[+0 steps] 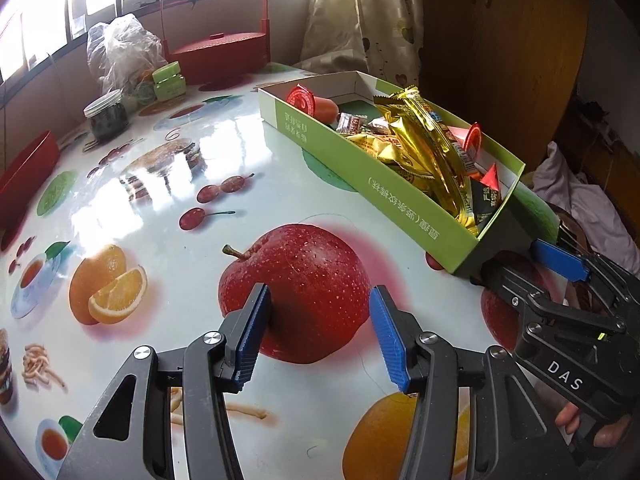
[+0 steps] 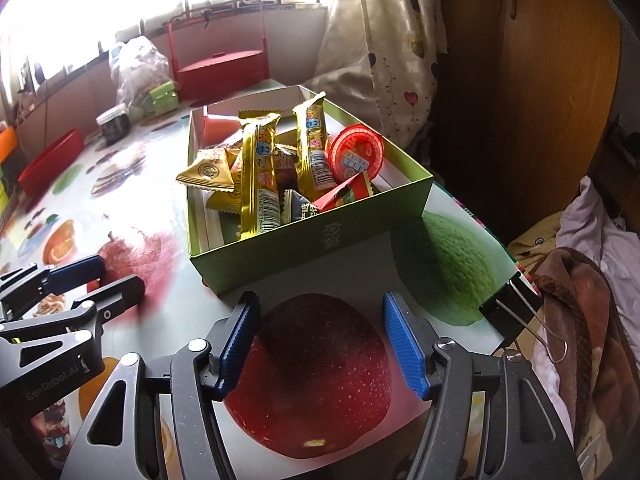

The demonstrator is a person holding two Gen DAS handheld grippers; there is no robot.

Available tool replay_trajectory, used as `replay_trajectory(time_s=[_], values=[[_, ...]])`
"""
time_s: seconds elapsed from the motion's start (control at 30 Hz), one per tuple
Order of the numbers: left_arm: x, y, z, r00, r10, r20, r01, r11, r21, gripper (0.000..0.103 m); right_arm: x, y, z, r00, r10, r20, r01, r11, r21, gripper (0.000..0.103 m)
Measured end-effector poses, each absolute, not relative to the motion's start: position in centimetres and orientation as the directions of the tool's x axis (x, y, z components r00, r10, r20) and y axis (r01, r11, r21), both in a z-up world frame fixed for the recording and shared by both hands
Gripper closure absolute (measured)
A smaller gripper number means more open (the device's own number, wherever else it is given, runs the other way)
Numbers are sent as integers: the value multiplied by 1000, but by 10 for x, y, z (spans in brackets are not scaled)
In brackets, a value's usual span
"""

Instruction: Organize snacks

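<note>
The green box (image 2: 320, 240) of snacks (image 2: 276, 168) sits on the fruit-print table (image 1: 168, 184), near its right edge, just ahead of the right gripper (image 2: 316, 344). Inside lie gold wrappers (image 1: 432, 148), small packets and red jelly cups (image 2: 356, 152), heaped loosely; one gold pack pokes over the rim.

Both grippers are released, with nothing between the blue pads. The left gripper (image 1: 320, 336) hovers over a printed red apple, left of the box. The right gripper's pads straddle another printed apple, short of the box's near wall and not touching it. A hand (image 1: 596, 428) shows on the right gripper's handle in the left view.

Around them: a red basket (image 1: 216, 50) with a tall handle stands at the far end by the window, with a clear plastic bag (image 1: 120, 48), a green jar (image 1: 170, 80) and a dark-filled jar (image 1: 108, 116) beside it. A red tray (image 1: 28, 172) lies at the left edge. A black binder clip (image 2: 508, 314) grips the table cover's right edge, close to the right gripper. Curtains (image 2: 384, 52) and a wooden wardrobe (image 2: 520, 80) stand behind; crumpled cloth (image 2: 592, 240) lies off to the right.
</note>
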State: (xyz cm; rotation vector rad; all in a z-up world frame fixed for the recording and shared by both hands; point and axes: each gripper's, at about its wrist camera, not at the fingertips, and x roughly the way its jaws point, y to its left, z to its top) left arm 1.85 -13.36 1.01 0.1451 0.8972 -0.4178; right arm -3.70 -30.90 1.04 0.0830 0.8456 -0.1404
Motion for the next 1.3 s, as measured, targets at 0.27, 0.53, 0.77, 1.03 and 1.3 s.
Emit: replay_trajectory(time_s=[0.27,0.53,0.77,1.03,1.3], values=[[17,-133,10,560,-294,-775,404,913,-55,50,-37,-307,11,649,-94,-755,164,986,19,39],[15,-134,9,570,-287,-770,396,917,-49,50,-37,-308,11,648,-95,-755,165,986,17,38],[15,-134,9,573,-288,-767,395,917,-50,50,-37,-309,11,649,-95,-755,165,986,18,38],[15,-133,10,575,-290,-765,395,917,-52,50,-37,-309,11,650,-96,-754,166,986,18,38],[15,-134,10,575,-291,-764,393,918,-53,50,-37,-309,11,650,-96,-754,166,986,18,37]])
